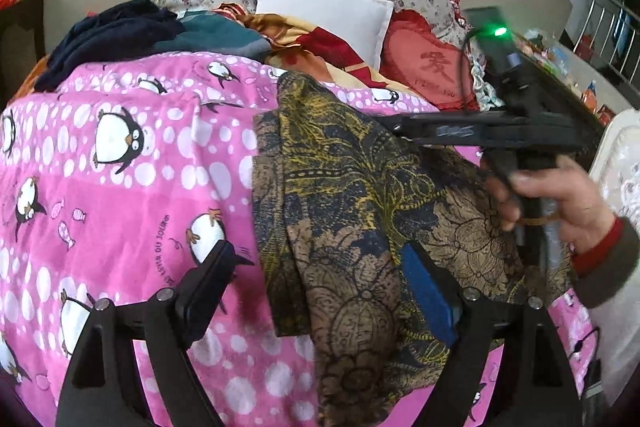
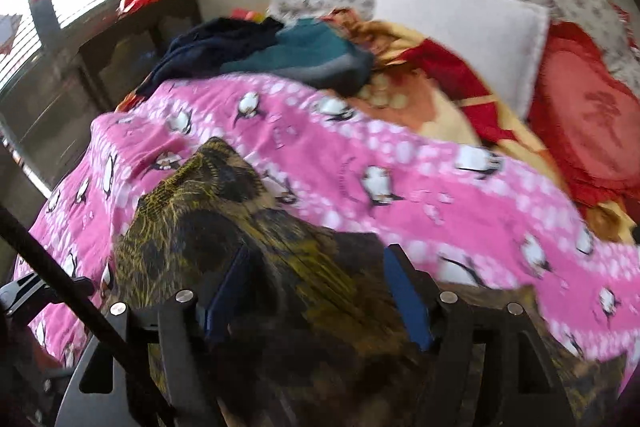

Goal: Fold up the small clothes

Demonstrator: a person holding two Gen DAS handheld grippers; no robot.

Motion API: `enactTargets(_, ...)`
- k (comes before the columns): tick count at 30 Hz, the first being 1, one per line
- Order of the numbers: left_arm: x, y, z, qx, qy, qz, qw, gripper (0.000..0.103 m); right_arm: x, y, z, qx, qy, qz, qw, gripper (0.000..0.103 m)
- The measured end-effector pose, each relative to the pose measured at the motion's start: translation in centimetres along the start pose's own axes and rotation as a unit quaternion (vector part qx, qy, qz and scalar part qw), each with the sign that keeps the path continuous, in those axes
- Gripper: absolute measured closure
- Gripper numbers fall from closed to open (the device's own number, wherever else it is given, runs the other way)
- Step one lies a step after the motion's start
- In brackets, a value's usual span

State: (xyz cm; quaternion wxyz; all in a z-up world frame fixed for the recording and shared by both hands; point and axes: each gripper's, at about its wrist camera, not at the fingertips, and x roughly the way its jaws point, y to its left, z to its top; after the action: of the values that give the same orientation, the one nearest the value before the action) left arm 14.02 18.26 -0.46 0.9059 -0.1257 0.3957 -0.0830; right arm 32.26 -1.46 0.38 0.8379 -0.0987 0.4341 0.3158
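The brown-and-gold patterned garment lies on the pink penguin quilt on the bed. The left gripper hangs over its near edge, jaws wide open — empty. The right gripper straddles a raised fold between its jaws — whether they pinch it, I cannot tell.

Grippers: 2, left gripper & right gripper. Patterned garment: 1; pink penguin quilt: 1. Pillows: 2, white pillow & red heart pillow; dark clothes pile: 1.

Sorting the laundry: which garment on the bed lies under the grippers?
The brown-and-gold patterned garment, spread on the pink quilt; the navy and teal ones lie heaped beyond.
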Motion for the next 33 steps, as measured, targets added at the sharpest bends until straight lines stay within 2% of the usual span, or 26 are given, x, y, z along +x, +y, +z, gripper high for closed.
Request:
enactTargets(1,-0.1,0.4,0.1,-0.008,0.001,-0.003,1.0000,0.019,0.6,0.4,0.2,-0.010,0.008,-0.008,1.000,0.100)
enactTargets(5,-0.7,2.1,0.5,-0.044,0.004,-0.016,0.9989,0.019,1.0,1.8,1.2,-0.034,-0.005,-0.030,0.999,0.100)
enactTargets(6,-1.0,2.3,0.5,-0.048,0.002,-0.021,0.9986,0.018,1.6,1.8,1.4,-0.029,-0.003,-0.047,0.998,0.100)
enactTargets(9,-1.3,2.7,0.5,-0.059,-0.001,-0.034,0.9977,0.015,3.2,1.6,1.6,-0.017,0.013,-0.059,0.998,0.100)
enactTargets(12,-1.2,2.7,0.4,-0.064,0.006,-0.038,0.9972,0.014,2.4,1.8,1.6,-0.012,0.011,-0.080,0.997,0.100)
enactTargets(13,-1.1,2.5,0.3,-0.063,0.009,-0.038,0.9973,0.014,1.8,1.8,1.6,-0.004,0.004,-0.086,0.996,0.097)
enactTargets(15,-1.1,2.2,0.1,-0.060,0.014,-0.038,0.9974,0.013,-0.1,2.0,2.0,0.016,-0.013,-0.078,0.997,0.073)
enactTargets(16,-1.2,2.1,0.1,-0.060,0.015,-0.040,0.9973,0.012,-1.0,2.3,2.2,0.031,-0.020,-0.064,0.997,0.041)
enactTargets(17,-1.1,2.1,0.0,-0.062,0.016,-0.044,0.9970,0.011,-2.0,2.6,2.4,0.045,-0.030,-0.043,0.998,0.019)
enactTargets(19,-0.9,2.2,-0.3,-0.081,0.024,-0.053,0.9950,0.008,-2.6,4.2,2.9,0.050,-0.027,-0.001,0.998,0.016)
enactTargets(20,-0.6,2.3,-0.6,-0.098,0.031,-0.054,0.9932,0.007,-2.5,5.2,3.1,0.042,-0.017,0.002,0.999,0.016)
enactTargets(24,0.5,1.4,-1.6,-0.091,0.054,-0.033,0.9938,0.007,-0.6,9.1,3.8,0.001,0.010,-0.035,0.999,0.016)
enactTargets(27,1.0,1.6,-2.4,-0.119,0.064,-0.049,0.9896,0.007,1.0,10.1,4.0,0.012,0.026,-0.031,0.999,0.016)
enactTargets(33,0.7,3.1,-3.1,-0.175,0.050,-0.069,0.9808,0.007,3.6,10.8,3.2,0.013,0.052,-0.054,0.997,0.016)
